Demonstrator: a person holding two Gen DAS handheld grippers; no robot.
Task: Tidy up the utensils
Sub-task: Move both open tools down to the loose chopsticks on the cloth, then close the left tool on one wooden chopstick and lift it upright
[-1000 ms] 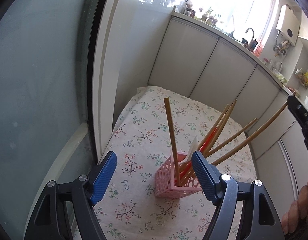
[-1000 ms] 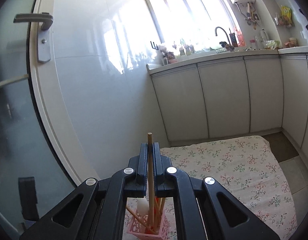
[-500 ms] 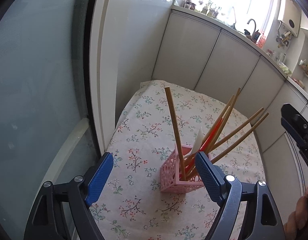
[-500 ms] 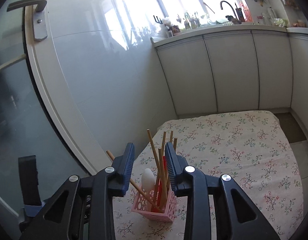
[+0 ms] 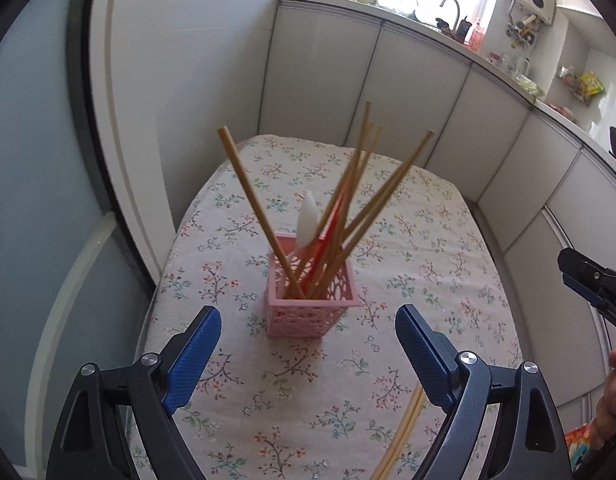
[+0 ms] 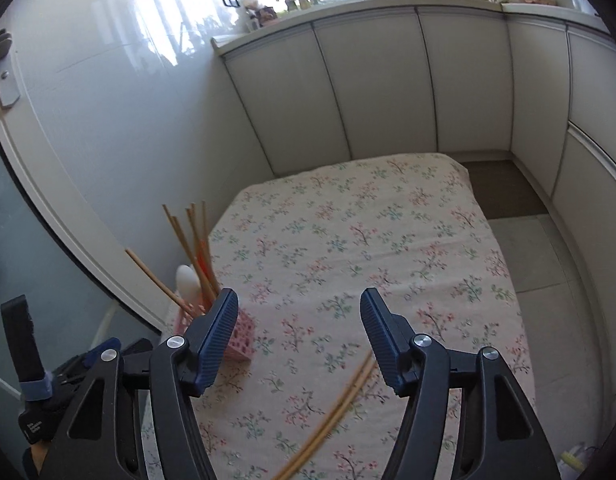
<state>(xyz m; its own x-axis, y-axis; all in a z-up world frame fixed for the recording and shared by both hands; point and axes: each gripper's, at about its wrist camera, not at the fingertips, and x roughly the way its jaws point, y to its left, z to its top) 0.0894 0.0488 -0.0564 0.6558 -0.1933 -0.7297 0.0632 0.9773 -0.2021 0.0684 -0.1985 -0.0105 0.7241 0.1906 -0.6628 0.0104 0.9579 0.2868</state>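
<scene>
1. With one chopstick just dropped in, we are between picks: the right claw (image 6: 298, 340) has just been opening, nothing between its jaws now, and it points at the bare flowered tabletop (image 6: 387, 240).
2. The left claw (image 5: 308, 336) has also just been opening wider; its jaws stand apart and empty, framing the pink basket (image 5: 309, 308) from the near side without touching it.
3. The basket sits near the middle of the tabletop, toward the left edge, and holds several wooden chopsticks (image 5: 252, 200) fanned out, a red utensil (image 5: 331, 220) and a white spoon (image 5: 308, 220).
4. Still to sort: a pair of loose chopsticks (image 6: 335, 404) lying flat on the near part of the tabletop, right of the basket, running under the right claw's right finger in its own view.
5. Next move, as we judge it: bring the right claw down over that pair, jaws astride the sticks, and pinch them near one end so they can be tipped upright into the basket.
6. Sticks lie flat on cloth, so the pick probably needs a low, shallow pinch; thin round sticks may roll or split apart.
7. In the way: the fanned chopsticks lean right and far over the basket mouth, so the drop-in gap looks narrow; the light basket could tip.
8. Around: white cabinets (image 6: 387, 88) far and right, a glass door (image 5: 32, 160) on the left, a cluttered windowsill with a tap at the far side.
</scene>
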